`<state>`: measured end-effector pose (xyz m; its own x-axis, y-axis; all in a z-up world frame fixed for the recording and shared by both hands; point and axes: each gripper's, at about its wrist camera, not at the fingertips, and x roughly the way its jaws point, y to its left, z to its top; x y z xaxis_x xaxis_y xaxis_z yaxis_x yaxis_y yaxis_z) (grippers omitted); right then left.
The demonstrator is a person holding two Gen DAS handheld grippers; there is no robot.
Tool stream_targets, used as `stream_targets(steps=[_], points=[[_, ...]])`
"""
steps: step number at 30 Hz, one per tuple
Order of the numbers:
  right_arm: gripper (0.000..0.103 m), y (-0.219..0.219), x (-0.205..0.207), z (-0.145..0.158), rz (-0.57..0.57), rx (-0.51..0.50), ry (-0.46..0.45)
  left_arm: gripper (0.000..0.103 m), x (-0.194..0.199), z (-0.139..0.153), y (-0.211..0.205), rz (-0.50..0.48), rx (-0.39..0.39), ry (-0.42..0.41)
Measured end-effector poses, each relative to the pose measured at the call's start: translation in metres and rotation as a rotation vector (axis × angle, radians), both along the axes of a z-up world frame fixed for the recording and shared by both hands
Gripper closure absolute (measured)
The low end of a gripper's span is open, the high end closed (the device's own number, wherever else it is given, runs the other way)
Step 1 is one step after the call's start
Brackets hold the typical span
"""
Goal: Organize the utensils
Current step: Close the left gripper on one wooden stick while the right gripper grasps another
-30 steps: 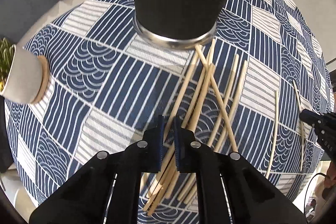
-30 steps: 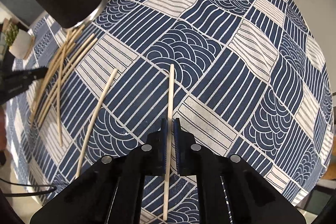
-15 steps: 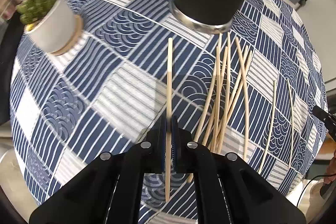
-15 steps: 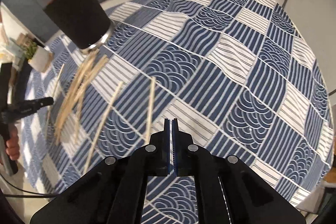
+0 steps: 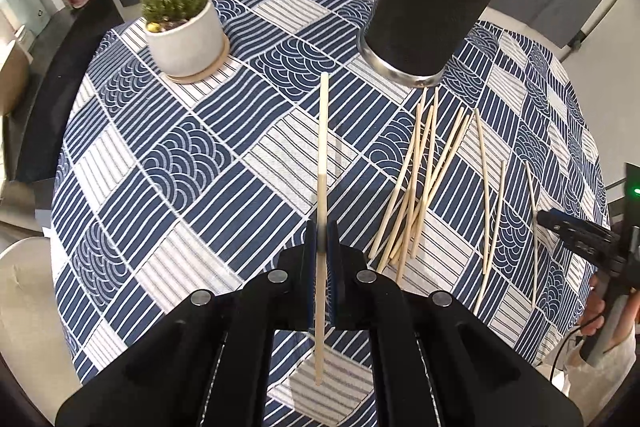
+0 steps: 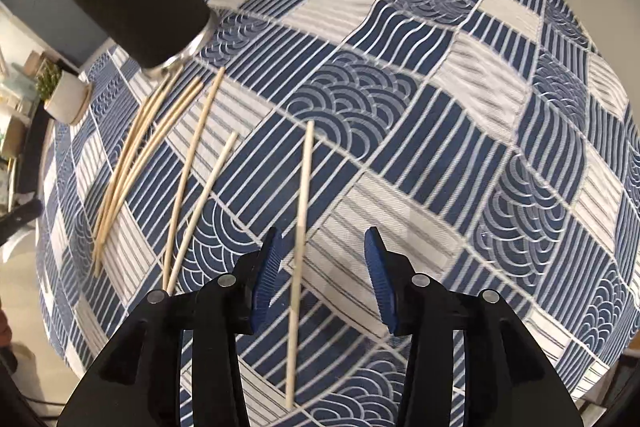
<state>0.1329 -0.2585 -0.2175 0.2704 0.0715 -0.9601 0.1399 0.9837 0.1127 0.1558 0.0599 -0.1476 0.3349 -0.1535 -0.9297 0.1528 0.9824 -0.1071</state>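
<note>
Chopsticks lie scattered over a worktop covered in a blue-and-white patterned cloth, and one of them is off the surface: the left claw is clamped tight on a single pale chopstick, gripping it a little below its middle so that the long end reaches ahead toward the gap between the potted plant and the black cup. That cup stands upright with a metal band at its base, at the far side of the cloth. Just in front of it a loose pile of chopsticks lies crossed over one another, and two thinner-looking ones lie apart further to the right. The right claw points down at the cloth with its blue pads apart and its jaws opening; a lone chopstick lies flat on the cloth between them, nearer the left pad, and neither pad presses on it. To its left in the right wrist view, two more chopsticks lie side by side. At the right edge of the left wrist view a hand shows on the right claw's handle.
</note>
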Motion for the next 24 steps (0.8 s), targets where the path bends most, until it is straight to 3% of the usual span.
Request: stream_targets(steps=[4,8,11,15,24], points=[[0.081,0.019,0.001,-0.003,0.051,-0.114,-0.006,0.098,-0.006,0.009,0.001,0.014,0.002,-0.028],[0.097,0.018,-0.003,-0.005,0.048,-0.113,-0.023,0.098,-0.014,0.022,0.004,0.028,-0.015,-0.052],[0.098,0.01,-0.007,-0.004,0.027,-0.08,-0.024,0.098,-0.019,0.034,0.005,0.019,-0.009,-0.08],[0.098,0.008,-0.011,0.014,0.029,-0.073,-0.075,0.098,-0.024,0.042,0.0,-0.005,0.067,-0.111],[0.098,0.008,-0.01,0.091,0.04,-0.079,-0.264,0.098,-0.021,0.069,0.003,-0.008,0.043,-0.168]])
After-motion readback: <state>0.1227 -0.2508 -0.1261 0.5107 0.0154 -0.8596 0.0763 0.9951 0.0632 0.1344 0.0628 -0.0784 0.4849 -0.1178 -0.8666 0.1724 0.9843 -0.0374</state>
